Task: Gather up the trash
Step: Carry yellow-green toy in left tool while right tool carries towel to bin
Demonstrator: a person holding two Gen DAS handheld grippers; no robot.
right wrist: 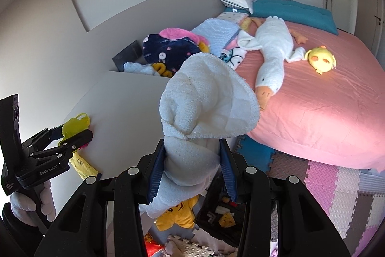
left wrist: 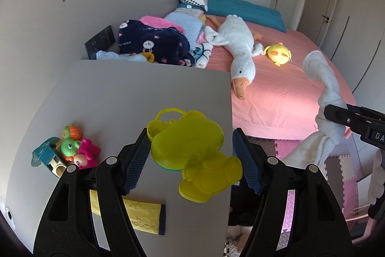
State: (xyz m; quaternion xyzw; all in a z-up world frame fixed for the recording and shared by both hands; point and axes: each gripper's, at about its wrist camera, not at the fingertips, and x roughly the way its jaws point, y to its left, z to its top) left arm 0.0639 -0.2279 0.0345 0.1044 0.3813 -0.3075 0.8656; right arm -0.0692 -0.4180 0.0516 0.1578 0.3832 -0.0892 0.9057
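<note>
A yellow-green plastic duck-shaped toy [left wrist: 192,151] hangs over the right edge of the grey tabletop [left wrist: 125,98], and my left gripper [left wrist: 191,136] is shut on it, one pad on each side. The right wrist view shows the same left gripper [right wrist: 72,131] at the far left with the yellow toy [right wrist: 74,123] between its tips. My right gripper [right wrist: 191,146] is shut on a knotted white towel [right wrist: 207,100], which billows above the fingers and trails below them. In the left wrist view, the right gripper [left wrist: 336,112] holds the towel [left wrist: 322,78] at the right edge.
Small colourful toys [left wrist: 72,148] and a yellow packet [left wrist: 144,213] lie on the tabletop. A pink bed [right wrist: 312,112] carries a white goose plush [right wrist: 272,57], a yellow chick plush [right wrist: 321,59] and piled blankets [left wrist: 154,42]. Foam mats [right wrist: 336,184] cover the floor. Clutter [right wrist: 178,211] lies below.
</note>
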